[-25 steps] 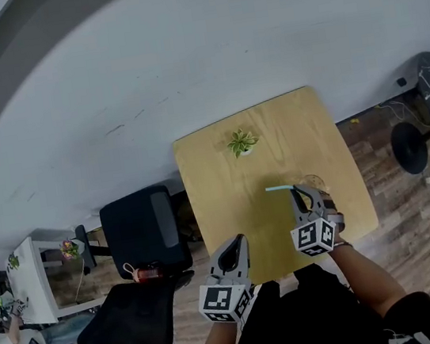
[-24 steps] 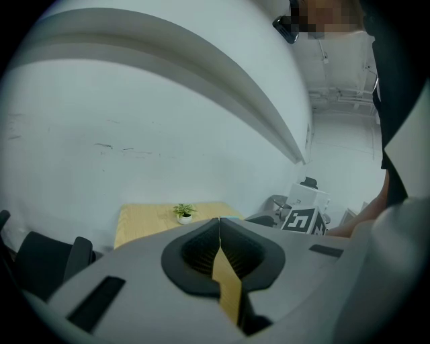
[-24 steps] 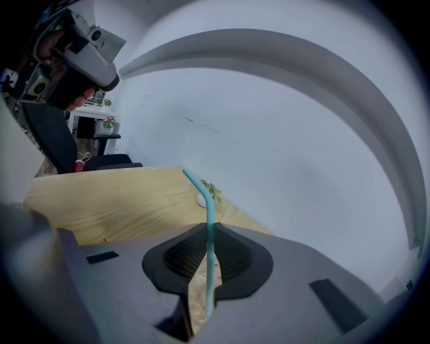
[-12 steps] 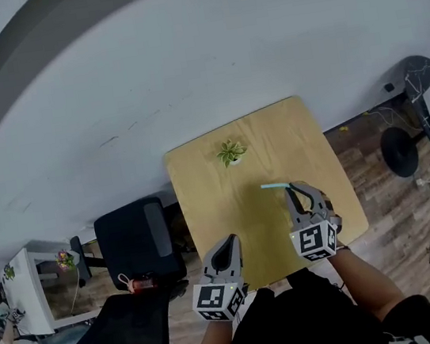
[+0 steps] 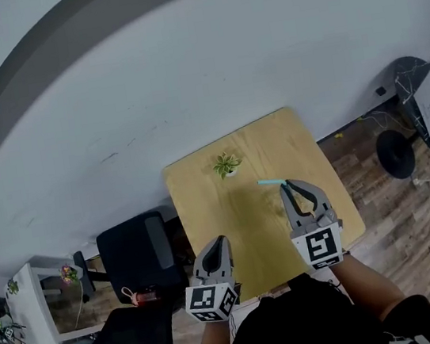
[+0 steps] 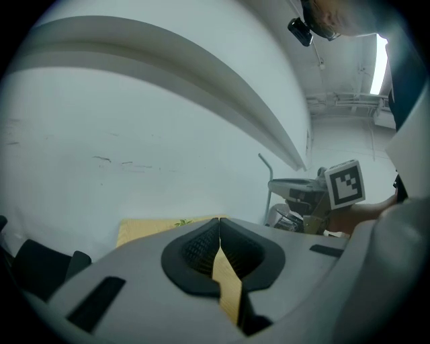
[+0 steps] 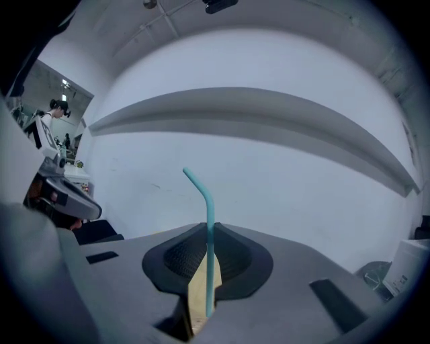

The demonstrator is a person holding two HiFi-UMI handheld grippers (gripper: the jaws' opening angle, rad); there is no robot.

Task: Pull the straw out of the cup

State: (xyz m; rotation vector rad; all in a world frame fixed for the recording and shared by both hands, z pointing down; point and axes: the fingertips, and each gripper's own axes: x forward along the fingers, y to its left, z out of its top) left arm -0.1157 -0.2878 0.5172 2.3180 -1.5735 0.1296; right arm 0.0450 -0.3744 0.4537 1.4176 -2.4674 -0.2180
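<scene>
From above, only the bent top of the straw [image 5: 269, 182] pokes out past the right gripper [image 5: 288, 185], which covers the rest of it over the table [image 5: 202, 193], and the table's near edge is lost behind the person's dark top [image 5: 301, 322].

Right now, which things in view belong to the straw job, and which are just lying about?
Job:
teal straw, clamped by the jaws of the right gripper
left gripper, jaws together, empty

Lying about:
potted plant on the wooden table
black chair
</scene>
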